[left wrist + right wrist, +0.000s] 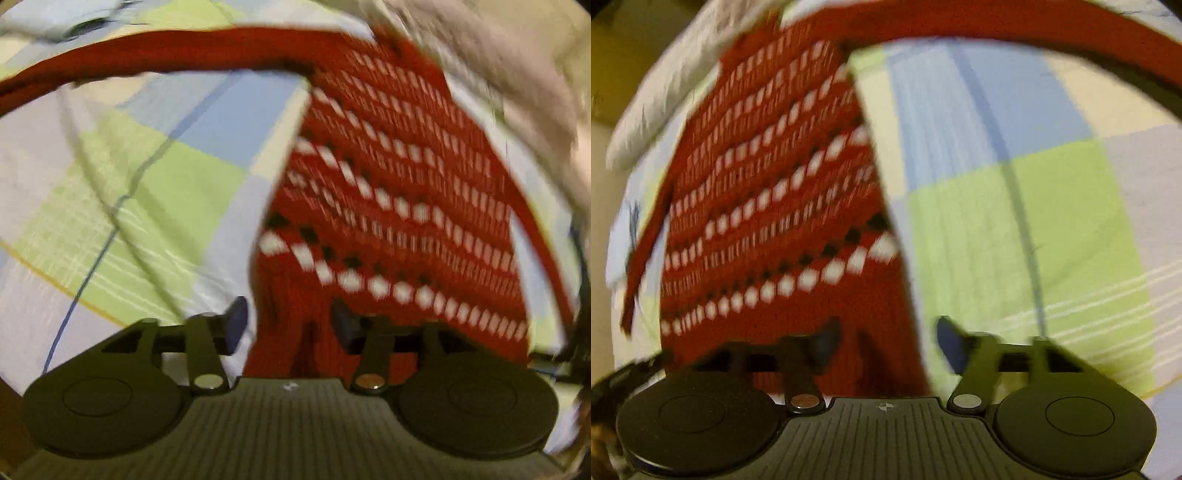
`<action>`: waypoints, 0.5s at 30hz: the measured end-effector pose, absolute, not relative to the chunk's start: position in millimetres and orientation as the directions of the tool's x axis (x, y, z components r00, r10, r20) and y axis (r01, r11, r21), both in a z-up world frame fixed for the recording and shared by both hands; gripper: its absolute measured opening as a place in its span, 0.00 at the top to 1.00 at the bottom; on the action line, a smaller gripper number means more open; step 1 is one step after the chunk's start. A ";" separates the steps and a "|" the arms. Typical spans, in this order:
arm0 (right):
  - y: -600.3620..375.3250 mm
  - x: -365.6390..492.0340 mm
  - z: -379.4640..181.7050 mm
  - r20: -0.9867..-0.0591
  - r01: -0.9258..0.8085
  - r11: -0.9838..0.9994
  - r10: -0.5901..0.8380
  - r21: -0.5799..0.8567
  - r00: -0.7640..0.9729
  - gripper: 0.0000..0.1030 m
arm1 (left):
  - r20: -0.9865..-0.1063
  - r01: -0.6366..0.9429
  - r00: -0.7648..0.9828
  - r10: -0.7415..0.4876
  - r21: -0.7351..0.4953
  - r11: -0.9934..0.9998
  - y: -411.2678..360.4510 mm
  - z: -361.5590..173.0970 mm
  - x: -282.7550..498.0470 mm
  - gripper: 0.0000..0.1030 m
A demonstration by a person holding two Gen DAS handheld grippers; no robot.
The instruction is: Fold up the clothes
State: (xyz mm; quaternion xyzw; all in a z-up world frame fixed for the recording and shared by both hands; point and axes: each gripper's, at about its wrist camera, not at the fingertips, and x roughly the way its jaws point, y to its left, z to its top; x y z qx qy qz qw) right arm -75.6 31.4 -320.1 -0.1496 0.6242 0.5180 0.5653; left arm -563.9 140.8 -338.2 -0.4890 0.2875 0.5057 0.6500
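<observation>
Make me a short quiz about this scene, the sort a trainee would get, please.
1. True or false: the red knitted sweater with rows of white diamonds lies on a checked bedsheet of green, blue and white squares.
2. In the left wrist view, the left gripper is: A) clamped on the sweater, B) open with its pads apart, C) out of sight.
3. Fill in: in the right wrist view, the sweater's long plain sleeve arcs across the ___ of the picture.

Key: 1 true. 2 B; sweater fabric shows in the gap, but the pads do not press it. 3 top.
</observation>
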 end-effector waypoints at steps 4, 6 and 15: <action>34.7 -82.9 -333.0 -0.838 -0.739 0.427 0.418 0.522 -0.350 0.43 | -0.863 -0.909 0.370 0.343 -0.413 -0.058 156.5 -354.1 -571.1 0.93; 36.0 -89.5 -338.7 -0.853 -0.761 0.417 0.394 0.497 -0.342 0.98 | -0.875 -0.929 0.355 0.329 -0.370 0.017 155.5 -349.8 -563.9 0.95; 25.1 -93.5 -316.7 -0.927 -0.888 0.347 0.325 0.301 -0.187 0.72 | -0.937 -0.975 0.149 0.316 -0.087 0.203 152.1 -329.4 -551.9 0.75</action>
